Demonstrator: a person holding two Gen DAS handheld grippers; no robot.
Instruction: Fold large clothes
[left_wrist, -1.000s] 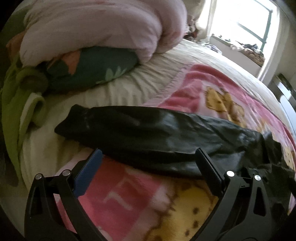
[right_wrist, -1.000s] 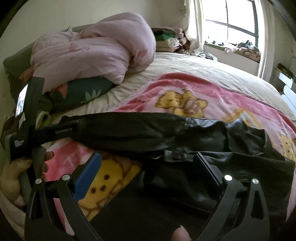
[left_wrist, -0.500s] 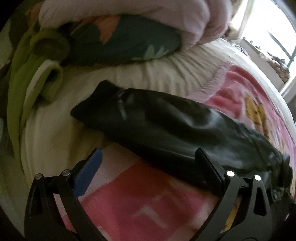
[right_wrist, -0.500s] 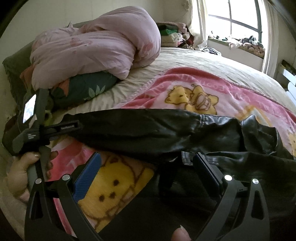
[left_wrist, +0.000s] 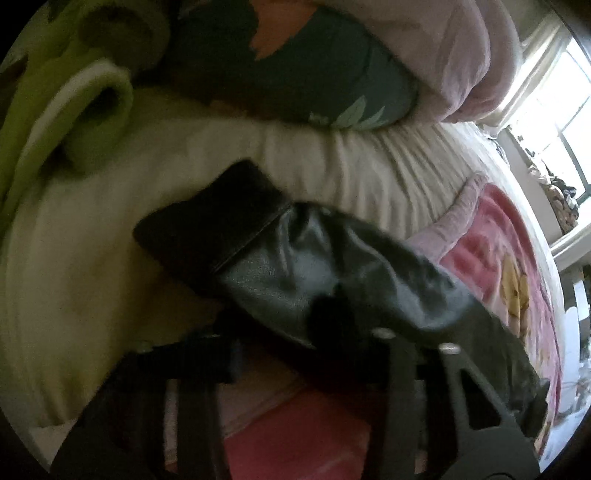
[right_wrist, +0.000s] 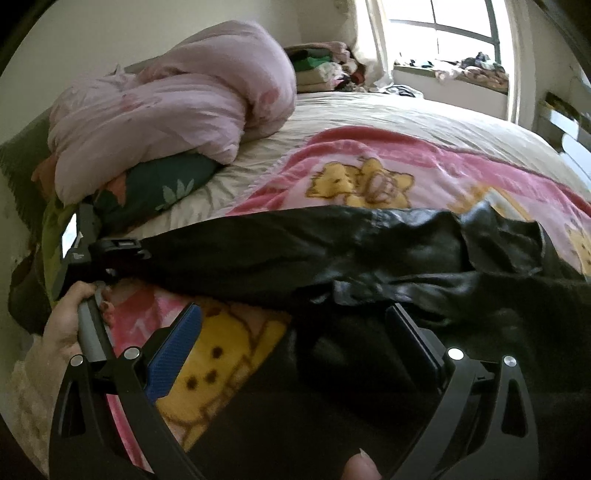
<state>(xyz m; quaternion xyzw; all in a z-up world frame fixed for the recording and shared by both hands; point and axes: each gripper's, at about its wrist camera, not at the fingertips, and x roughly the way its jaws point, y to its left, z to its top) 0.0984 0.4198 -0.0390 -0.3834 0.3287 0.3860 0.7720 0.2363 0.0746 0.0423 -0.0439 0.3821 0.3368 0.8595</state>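
Black leather jacket (right_wrist: 388, 258) lies spread across the pink blanket (right_wrist: 369, 155), one sleeve (left_wrist: 295, 266) stretched out flat. It looks heavy, supple and slick, so the cuff (left_wrist: 210, 221) suits gripping. Left gripper (left_wrist: 295, 332) is closing around that sleeve; right gripper (right_wrist: 291, 339) hovers open.

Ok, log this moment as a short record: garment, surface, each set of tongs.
garment: black leather jacket, lying unfolded, one sleeve stretched out
sleeve cuff: resting on the cream sheet
surface: pink bear blanket on the bed
left tongs: at the sleeve end; grip too blurred to tell
right tongs: open, over the jacket body
background: pink duvet, bunched up
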